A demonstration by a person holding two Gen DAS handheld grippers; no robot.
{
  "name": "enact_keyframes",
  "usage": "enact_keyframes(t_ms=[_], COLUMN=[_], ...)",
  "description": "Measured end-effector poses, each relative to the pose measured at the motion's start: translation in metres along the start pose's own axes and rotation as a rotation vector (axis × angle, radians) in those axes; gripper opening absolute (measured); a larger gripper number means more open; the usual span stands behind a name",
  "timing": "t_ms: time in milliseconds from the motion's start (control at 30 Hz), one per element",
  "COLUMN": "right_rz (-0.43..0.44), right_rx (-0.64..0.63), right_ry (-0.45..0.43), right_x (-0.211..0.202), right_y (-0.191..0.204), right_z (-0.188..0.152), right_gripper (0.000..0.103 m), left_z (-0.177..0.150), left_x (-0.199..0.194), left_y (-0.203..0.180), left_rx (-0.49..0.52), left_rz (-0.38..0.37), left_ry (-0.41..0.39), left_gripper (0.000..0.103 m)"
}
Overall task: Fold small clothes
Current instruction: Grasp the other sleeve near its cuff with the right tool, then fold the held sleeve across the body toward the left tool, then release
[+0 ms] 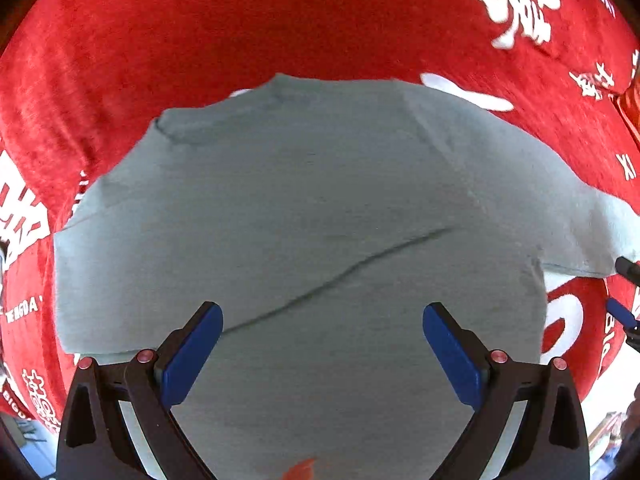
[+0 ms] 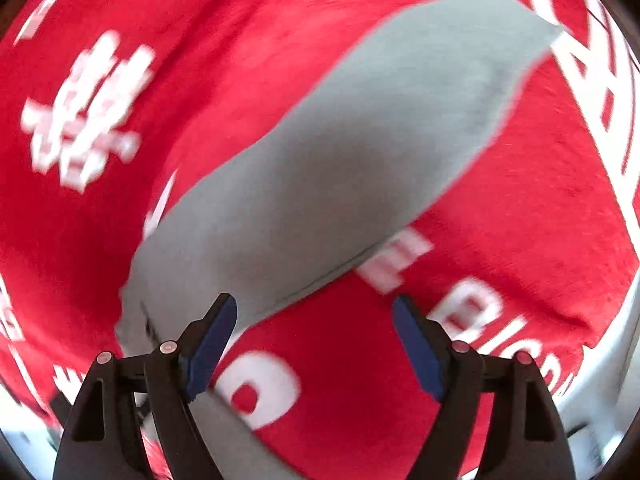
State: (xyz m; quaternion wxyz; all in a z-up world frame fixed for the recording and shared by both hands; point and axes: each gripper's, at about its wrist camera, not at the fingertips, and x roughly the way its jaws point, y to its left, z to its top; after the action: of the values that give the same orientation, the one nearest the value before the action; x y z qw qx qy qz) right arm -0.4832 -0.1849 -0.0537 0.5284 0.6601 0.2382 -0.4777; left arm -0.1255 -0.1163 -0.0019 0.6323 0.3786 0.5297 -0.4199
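Our left hand-held gripper (image 1: 323, 320) hangs over the grey T-shirt (image 1: 304, 208) with its blue pads spread wide and nothing between them. The shirt lies flat on the red cloth (image 1: 280, 20) with white lettering that covers the worktop, one dark crease running across it. Our right hand-held gripper (image 2: 315, 308) is also wide apart and empty, at the shirt's sleeve (image 2: 360, 140), its left pad (image 2: 212, 344) over the grey fabric.

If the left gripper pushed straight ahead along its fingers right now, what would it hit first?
Most likely the grey T-shirt. The left gripper is open, and the shirt fills the gap between its fingers, lying flat on the red cloth. Depth is unclear, but nothing else sits in that line.
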Motion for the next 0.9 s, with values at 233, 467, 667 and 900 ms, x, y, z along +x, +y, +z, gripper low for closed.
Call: enact_keyframes(t_ms=[233,467,667,900], right_rz=[0.131,0.291,0.354,0.401], right_rx=[0.221,0.335,0.337,0.279], right_ry=[-0.028,-0.030,-0.053,-0.039], right_x=[0.006,0.021,0.016,0.010], right_y=[-0.054,-0.058,-0.049,-0.031], right_z=[0.038,0.059,0.071,0.078], right_gripper=[0.083,0.083,0.081,0.006], left_z=[0.008,0.013,0.016,0.013], left_x=[0.009,0.014,0.014,0.013], left_y=[-0.032,-0.053,-0.056,-0.038], left_rx=[0.031,0.039,0.008,-0.019], left_rz=[-0.007,-0.027,-0.026,-0.027], left_ry=[0.016,0.027,0.024,0.030], left_gripper=[0.100,0.100,0.101,0.100])
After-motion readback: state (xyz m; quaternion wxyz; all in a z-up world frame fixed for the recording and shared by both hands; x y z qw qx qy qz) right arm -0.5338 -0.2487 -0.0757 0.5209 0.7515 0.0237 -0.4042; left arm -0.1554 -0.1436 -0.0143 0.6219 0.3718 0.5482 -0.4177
